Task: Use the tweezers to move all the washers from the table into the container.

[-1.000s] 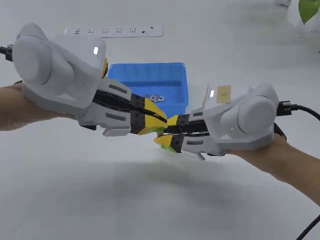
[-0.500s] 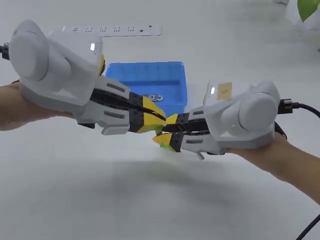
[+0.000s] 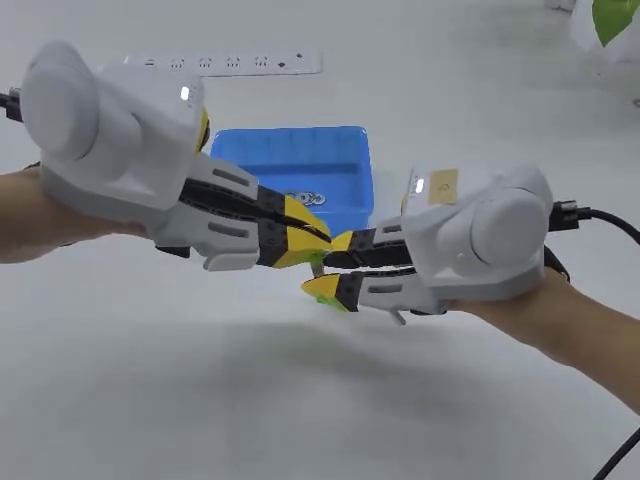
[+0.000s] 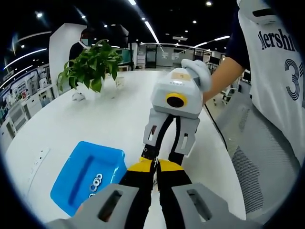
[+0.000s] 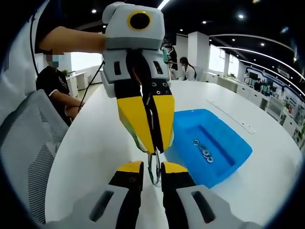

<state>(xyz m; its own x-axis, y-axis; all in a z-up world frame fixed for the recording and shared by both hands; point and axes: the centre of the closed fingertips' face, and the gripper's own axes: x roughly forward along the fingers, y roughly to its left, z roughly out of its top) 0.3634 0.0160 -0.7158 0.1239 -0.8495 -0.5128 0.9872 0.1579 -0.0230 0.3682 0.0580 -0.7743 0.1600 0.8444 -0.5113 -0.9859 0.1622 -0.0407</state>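
Observation:
Thin metal tweezers (image 5: 155,174) hang from my left gripper (image 5: 153,148), whose yellow jaws are shut on them. Their near end lies between the jaws of my right gripper (image 5: 152,167), which stand slightly apart on either side. In the head view the left gripper (image 3: 308,242) and the right gripper (image 3: 325,266) meet tip to tip above the table, just in front of the blue container (image 3: 340,150). Several washers (image 3: 305,198) lie in that container (image 5: 228,138); the washers (image 5: 203,149) sit in a short row.
A white power strip (image 3: 220,63) lies beyond the container. A potted plant (image 4: 90,67) stands at the far end of the white table. Cables trail from both grippers. A person in a white jersey (image 4: 271,71) is close on the right gripper's side.
My right gripper has edged a little to the left, closer onto the left gripper's tips. The left gripper has barely moved.

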